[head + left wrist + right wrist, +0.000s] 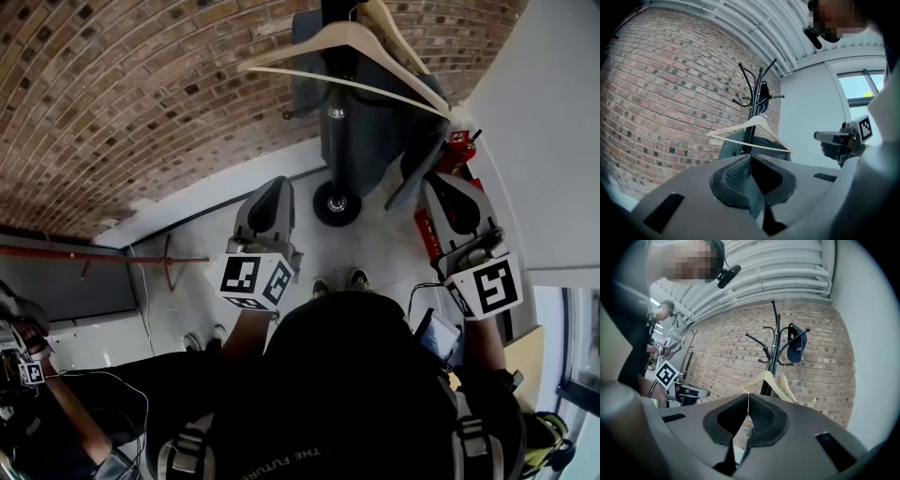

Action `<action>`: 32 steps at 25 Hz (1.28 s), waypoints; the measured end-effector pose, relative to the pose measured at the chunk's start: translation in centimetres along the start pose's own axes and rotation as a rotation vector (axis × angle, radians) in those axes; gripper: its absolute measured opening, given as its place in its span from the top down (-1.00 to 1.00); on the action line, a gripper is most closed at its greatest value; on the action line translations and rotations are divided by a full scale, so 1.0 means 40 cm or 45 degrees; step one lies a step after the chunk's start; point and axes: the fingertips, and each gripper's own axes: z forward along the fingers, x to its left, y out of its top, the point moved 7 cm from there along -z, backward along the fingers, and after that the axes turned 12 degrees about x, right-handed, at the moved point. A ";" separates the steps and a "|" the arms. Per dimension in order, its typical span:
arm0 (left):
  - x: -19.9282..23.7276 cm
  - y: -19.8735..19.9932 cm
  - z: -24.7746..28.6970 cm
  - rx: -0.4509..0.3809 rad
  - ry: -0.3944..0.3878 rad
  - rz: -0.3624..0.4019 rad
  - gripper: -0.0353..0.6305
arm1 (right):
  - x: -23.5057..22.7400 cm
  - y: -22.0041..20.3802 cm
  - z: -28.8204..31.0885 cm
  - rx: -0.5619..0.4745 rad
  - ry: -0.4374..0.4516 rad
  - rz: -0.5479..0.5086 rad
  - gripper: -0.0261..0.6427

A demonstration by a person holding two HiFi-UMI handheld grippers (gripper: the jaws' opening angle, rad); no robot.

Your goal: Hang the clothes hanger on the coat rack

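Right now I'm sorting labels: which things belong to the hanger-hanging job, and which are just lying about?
Job: wooden hangers, coat rack.
Lying about: blue cap, grey garment on the rack, red gear by the wall.

Clear air lies before the coat rack (pixel 336 202), whose hangers (pixel 300 47) jut outward, between brick wall (pixel 141 94) left and white wall (pixel 553 141) right

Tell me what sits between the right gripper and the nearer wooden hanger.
Nothing: in the right gripper view only open air separates the shut right gripper from the hanger.
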 end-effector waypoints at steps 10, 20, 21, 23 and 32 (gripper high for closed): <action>-0.021 -0.032 0.003 0.044 -0.010 -0.020 0.82 | -0.005 -0.096 0.011 0.087 -0.053 0.239 0.87; -0.030 -0.039 0.011 0.058 -0.016 -0.021 0.82 | -0.007 -0.095 0.021 0.086 -0.030 0.208 0.87; -0.030 -0.040 0.013 0.061 -0.015 -0.022 0.82 | -0.006 -0.092 0.023 0.086 -0.030 0.205 0.87; -0.031 -0.040 0.015 0.066 -0.016 -0.021 0.82 | -0.006 -0.089 0.026 0.089 -0.025 0.203 0.87; -0.005 -0.020 0.018 0.033 0.011 -0.008 0.82 | -0.014 -0.090 0.048 0.117 -0.018 0.137 0.87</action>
